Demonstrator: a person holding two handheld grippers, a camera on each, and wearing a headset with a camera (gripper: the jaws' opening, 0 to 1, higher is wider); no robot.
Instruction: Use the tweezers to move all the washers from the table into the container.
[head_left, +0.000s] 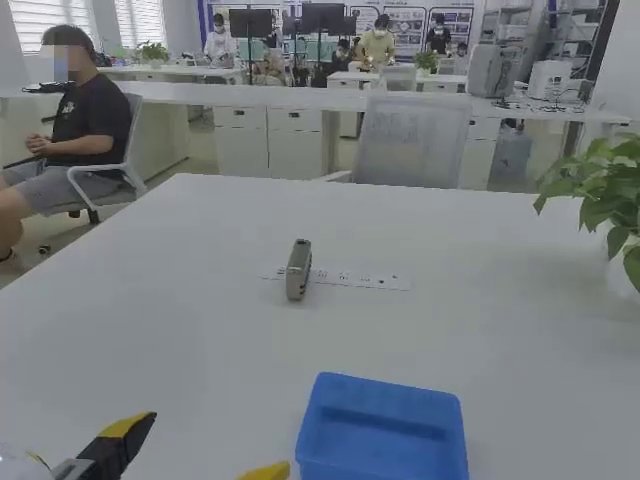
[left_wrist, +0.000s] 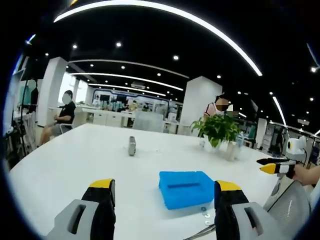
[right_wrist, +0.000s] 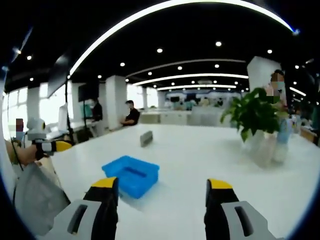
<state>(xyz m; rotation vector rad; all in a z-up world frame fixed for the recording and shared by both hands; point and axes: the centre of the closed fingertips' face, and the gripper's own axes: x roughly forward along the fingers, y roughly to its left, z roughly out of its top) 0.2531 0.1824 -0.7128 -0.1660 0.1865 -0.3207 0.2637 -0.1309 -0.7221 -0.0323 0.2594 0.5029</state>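
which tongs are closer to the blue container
Left, it seems. The left tongs are by the near left corner of the blue container; the right tongs hang farther off to its right.

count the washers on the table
3 show in the left gripper view. The washers lie in a short row on the table, just off the container's near corner, beside the jaw. They are tiny, so more may be hidden.

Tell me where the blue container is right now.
In the head view the blue container sits low and right of centre on the white table, nearer the camera than the small grey object.
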